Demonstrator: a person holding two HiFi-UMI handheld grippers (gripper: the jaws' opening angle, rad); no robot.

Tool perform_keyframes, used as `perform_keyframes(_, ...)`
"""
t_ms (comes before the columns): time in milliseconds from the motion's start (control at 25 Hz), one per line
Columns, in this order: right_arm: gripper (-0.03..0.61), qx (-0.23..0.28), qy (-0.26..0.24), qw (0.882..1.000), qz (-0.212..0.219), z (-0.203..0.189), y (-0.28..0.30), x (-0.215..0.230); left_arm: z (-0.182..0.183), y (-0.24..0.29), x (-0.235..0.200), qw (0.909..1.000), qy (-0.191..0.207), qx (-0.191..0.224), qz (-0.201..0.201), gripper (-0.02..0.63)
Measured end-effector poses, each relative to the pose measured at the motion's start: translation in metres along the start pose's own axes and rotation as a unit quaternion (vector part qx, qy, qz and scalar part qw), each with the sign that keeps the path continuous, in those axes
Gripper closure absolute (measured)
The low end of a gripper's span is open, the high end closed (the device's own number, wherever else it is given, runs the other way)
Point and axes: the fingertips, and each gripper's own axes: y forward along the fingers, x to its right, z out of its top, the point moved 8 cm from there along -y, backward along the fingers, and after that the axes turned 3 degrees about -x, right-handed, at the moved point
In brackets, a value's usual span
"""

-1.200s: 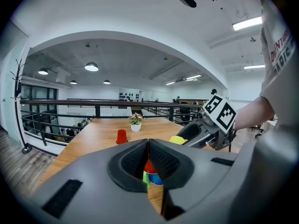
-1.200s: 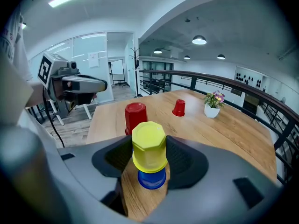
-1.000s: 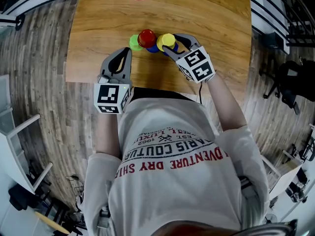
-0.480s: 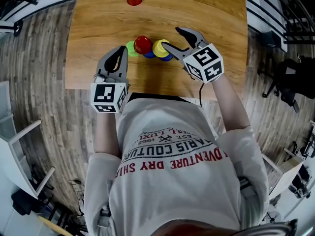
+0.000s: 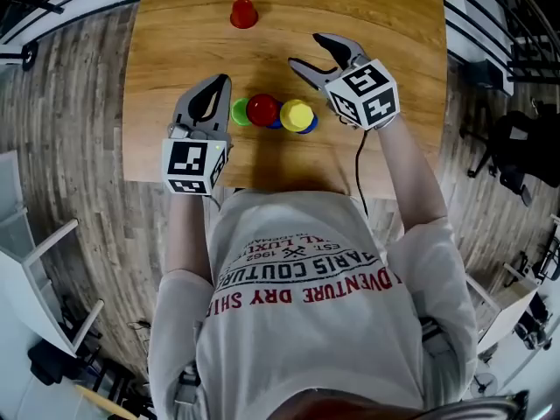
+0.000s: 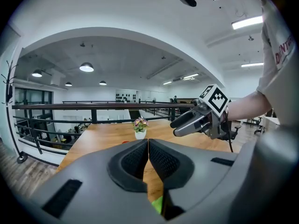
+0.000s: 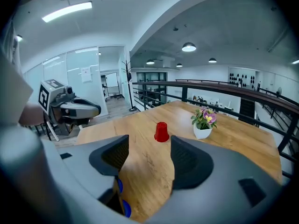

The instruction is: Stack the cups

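Three cup groups stand in a row near the table's front edge: a green cup (image 5: pixel 238 111), a red cup (image 5: pixel 262 109) on top of a blue one, and a yellow cup (image 5: pixel 297 115) on another blue one (image 5: pixel 310 126). A lone red cup (image 5: pixel 243 12) (image 7: pixel 161 132) stands farther back. My left gripper (image 5: pixel 215 88) (image 6: pixel 148 142) is shut on nothing, just left of the green cup, a sliver of which (image 6: pixel 158 204) shows below its jaws. My right gripper (image 5: pixel 306 52) (image 7: pixel 149 146) hangs open and empty behind and right of the yellow cup.
A small white pot of flowers (image 7: pixel 203 123) (image 6: pixel 140 128) sits at the table's far edge. The wooden table (image 5: pixel 394 24) has bare board on the right and far left. Railings and a drop to a lower floor surround it.
My right gripper let go of the yellow cup, opened wide and drew back up and away from the row. The yellow cup stays on its blue cup. The left gripper hardly moved.
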Motion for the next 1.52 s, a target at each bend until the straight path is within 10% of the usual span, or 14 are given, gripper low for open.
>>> perform_keyframes(920, 0.290, -0.056, -0.040, 0.996, 0.052, 0.023, 0.190, 0.051, -0.025, 0.081, -0.078, 0.9986, -0.045, -0.013, -0.022, 0.597)
perform_keyframes(1520, 0.314, -0.067, -0.048, 0.995, 0.064, 0.011, 0.215, 0.050, -0.041, 0.085, -0.077, 0.9972, -0.063, -0.031, -0.029, 0.597)
